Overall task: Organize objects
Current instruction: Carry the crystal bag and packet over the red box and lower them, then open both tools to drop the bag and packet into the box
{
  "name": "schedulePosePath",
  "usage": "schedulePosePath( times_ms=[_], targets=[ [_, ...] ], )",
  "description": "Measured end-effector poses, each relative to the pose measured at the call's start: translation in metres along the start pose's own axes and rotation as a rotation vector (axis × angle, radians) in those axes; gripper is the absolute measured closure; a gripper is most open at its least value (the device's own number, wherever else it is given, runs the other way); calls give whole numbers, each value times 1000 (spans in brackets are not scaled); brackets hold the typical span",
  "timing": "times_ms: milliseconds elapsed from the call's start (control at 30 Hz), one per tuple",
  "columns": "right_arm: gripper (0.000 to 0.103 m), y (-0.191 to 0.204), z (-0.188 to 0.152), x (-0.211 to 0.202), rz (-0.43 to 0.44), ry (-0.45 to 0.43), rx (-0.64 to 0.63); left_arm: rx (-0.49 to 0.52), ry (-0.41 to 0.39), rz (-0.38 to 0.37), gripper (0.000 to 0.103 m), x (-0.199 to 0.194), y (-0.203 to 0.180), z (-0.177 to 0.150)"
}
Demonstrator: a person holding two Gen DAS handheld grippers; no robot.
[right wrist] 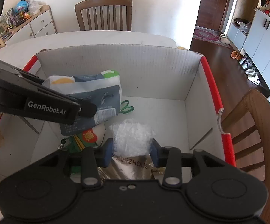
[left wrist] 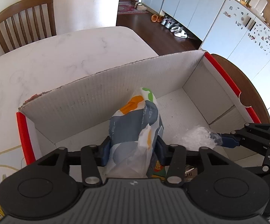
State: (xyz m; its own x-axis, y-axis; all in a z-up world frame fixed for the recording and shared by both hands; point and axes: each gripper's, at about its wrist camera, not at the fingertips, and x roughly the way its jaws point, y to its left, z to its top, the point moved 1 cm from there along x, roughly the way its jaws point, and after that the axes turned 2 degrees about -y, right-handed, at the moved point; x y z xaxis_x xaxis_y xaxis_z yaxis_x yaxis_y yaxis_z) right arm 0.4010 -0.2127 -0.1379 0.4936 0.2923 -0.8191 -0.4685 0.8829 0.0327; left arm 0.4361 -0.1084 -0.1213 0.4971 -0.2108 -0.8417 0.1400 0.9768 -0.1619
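White marble counter [left wrist: 64, 56] carries a cardboard box [left wrist: 127, 82] with red-edged flaps, a wooden chair [left wrist: 25, 18] behind it and white cabinets along the wall. Both grippers point steeply down into the box, side by side. The left gripper [left wrist: 133, 149] has a grey, white and orange snack bag [left wrist: 135, 123] between its blue fingers [left wrist: 105, 153]; the bag stands roughly upright, its long axis running up and away from the fingers, its lower end near the box floor over other packets. The fingers stand about half open, and whether the pads press the bag or merely flank it cannot be told. The right gripper [right wrist: 132, 153] has a clear crinkled plastic bag [right wrist: 133, 138] between its fingers [right wrist: 108, 154], narrowly open and apparently pinching it, just above a gold foil pouch [right wrist: 133, 168] on the box floor. Each bag lies directly ahead of its own gripper, so setting down probably needs only parting the fingers and lifting clear.
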Motion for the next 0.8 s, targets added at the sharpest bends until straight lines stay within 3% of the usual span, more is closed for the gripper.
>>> schedulePosePath(
  times_ms=[100, 433, 800],
  targets=[
    [57, -2, 1, -2, 17, -3, 15, 13, -14, 3, 40, -4, -2, -1],
    [50, -1, 1, -22, 24, -43, 20, 10, -64, -13, 32, -25, 0, 5],
    [46, -1, 0, -67, 20, -128, 57, 3, -161, -42, 32, -76, 4, -6]
  ],
)
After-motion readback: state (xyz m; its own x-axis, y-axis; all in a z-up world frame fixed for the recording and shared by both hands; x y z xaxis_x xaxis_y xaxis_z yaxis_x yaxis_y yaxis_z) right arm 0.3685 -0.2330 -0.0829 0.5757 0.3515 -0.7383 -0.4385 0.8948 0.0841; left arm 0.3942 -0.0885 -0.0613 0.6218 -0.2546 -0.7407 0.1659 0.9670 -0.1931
